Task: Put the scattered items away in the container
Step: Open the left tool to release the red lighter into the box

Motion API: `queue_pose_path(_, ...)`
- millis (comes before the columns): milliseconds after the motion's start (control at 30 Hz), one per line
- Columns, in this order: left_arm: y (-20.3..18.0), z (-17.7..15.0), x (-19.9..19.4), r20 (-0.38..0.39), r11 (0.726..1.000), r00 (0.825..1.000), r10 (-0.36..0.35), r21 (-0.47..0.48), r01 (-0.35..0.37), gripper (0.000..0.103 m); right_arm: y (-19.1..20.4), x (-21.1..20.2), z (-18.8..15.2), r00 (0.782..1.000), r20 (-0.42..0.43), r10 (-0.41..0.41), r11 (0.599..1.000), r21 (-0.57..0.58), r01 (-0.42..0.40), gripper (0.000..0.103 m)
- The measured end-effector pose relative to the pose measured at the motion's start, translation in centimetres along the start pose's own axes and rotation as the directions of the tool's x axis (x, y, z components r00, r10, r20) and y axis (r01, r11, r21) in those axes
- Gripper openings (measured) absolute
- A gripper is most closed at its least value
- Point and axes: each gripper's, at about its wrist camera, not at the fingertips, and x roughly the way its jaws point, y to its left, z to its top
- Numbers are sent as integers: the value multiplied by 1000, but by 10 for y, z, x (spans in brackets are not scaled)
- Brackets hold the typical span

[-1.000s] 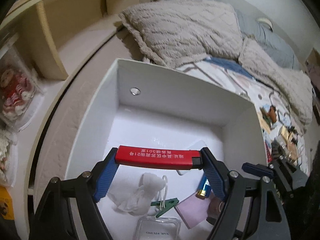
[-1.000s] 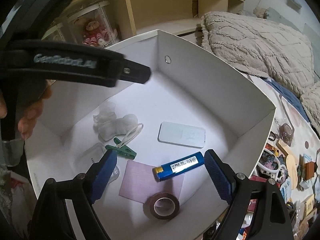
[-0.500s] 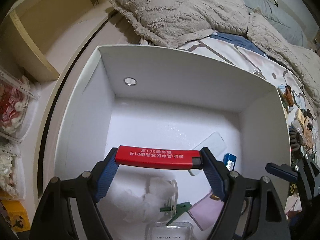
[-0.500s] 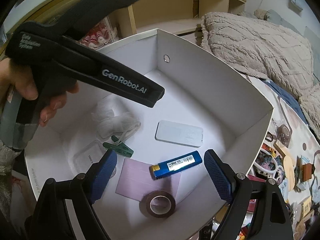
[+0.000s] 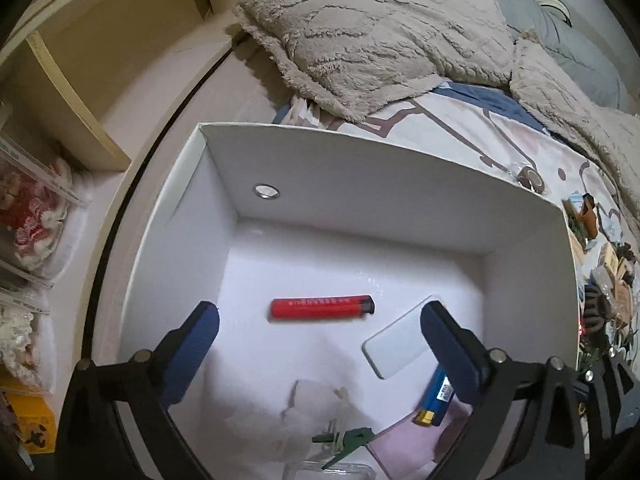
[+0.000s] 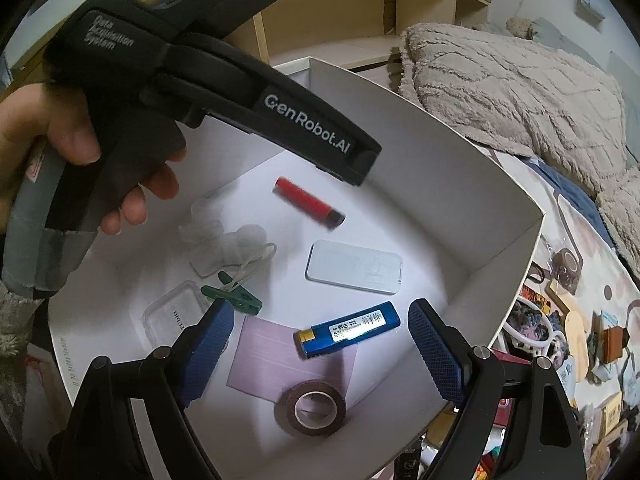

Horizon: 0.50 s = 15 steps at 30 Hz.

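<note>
Left gripper [image 5: 318,334] fingers spread, empty; red lighter [image 5: 322,308] lies loose between them on the box [image 5: 360,168] floor. Right gripper [image 6: 320,344] spread too, blue lighter [image 6: 347,329] between its fingers, untouched.

Fuzzy beige blanket [image 5: 384,28], wooden shelf [image 5: 80,92].

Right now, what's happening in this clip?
A person is tidying clutter into a white box with two handheld grippers. The left gripper is open above the box, with a red lighter below it inside. The right gripper hovers open and empty over a blue lighter. More clutter waits on the bed.
</note>
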Motion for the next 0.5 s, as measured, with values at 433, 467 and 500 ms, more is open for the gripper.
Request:
queue_pose_path(433,18,-15,-22,67,994,997,-34,-103,40,103,2,-10,-2,999,34,-13,1000,10,13,89)
queue_pose_path(467,19,-17,-24,75,993,997,-37,-107,45,103,1,-12,-2,999,46,-17,1000,14,16,92)
queue_pose_path(500,19,-21,-27,85,994,996,-37,-103,46,103,1,-14,-2,998,57,-20,1000,20,19,102)
